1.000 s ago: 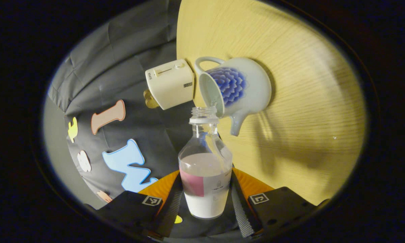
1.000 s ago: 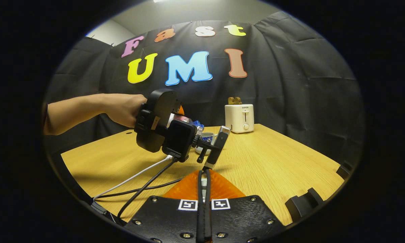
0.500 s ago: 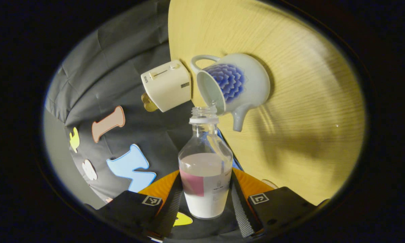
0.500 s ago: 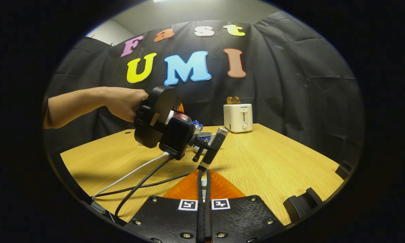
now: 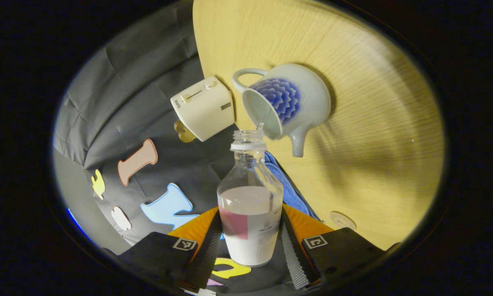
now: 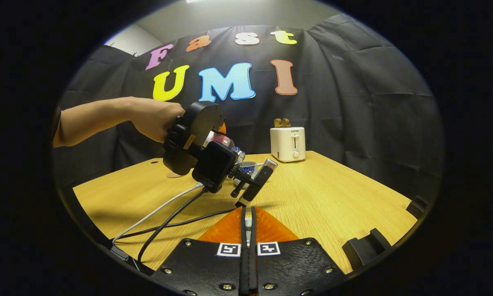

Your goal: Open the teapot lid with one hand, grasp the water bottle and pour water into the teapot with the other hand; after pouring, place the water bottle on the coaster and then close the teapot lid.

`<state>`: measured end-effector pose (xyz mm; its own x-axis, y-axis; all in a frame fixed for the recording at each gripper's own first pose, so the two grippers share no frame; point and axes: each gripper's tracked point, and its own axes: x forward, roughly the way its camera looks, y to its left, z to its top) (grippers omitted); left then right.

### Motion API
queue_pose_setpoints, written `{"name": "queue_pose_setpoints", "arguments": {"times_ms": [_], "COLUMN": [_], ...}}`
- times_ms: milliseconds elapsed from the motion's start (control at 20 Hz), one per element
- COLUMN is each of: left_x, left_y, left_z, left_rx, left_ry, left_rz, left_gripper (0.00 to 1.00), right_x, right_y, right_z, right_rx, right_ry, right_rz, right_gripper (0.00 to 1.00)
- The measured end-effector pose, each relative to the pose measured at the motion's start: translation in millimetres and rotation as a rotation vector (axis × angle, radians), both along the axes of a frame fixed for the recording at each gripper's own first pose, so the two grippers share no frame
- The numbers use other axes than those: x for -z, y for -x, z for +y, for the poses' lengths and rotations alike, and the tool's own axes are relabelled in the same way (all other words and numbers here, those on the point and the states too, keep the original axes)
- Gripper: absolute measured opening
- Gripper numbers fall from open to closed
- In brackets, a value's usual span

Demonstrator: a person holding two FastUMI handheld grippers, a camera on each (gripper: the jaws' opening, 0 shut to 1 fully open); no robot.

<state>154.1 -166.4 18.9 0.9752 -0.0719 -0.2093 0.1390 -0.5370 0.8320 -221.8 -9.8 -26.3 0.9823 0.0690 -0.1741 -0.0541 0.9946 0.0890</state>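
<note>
Clear water bottle (image 5: 249, 213), clamped in my left jaws, tips at the open teapot (image 5: 289, 100) on the counter (image 5: 373, 135); I risk spilling past the rim if it drifts. Right jaws stay together.

A light wood-grain surface (image 6: 312, 197) fills the booth's floor space, backed at 12 o'clock by a creased black cloth wall (image 6: 353, 102). Above the cloth, a pale plain wall (image 6: 213, 16) catches overhead light. A cream toaster (image 6: 288, 144) stands at the surface's far edge.
</note>
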Motion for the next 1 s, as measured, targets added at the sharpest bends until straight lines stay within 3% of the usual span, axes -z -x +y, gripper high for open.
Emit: {"name": "queue_pose_setpoints", "arguments": {"times_ms": [500,1000], "left_x": [-9.6,-8.0], "left_y": [3.0,5.6], "left_z": [-6.8,-11.2], "left_rx": [0.028,0.047], "left_ry": [-0.055,-0.043], "left_rz": [-0.037,-0.030], "left_gripper": [0.85,0.85], "right_x": [-3.1,-4.6], "right_y": [-1.8,-2.4], "right_z": [0.2,-1.0], "right_rx": [-0.007,-0.002], "right_ry": [0.031,0.045], "right_rz": [-0.019,-0.033], "right_gripper": [0.00,0.00]}}
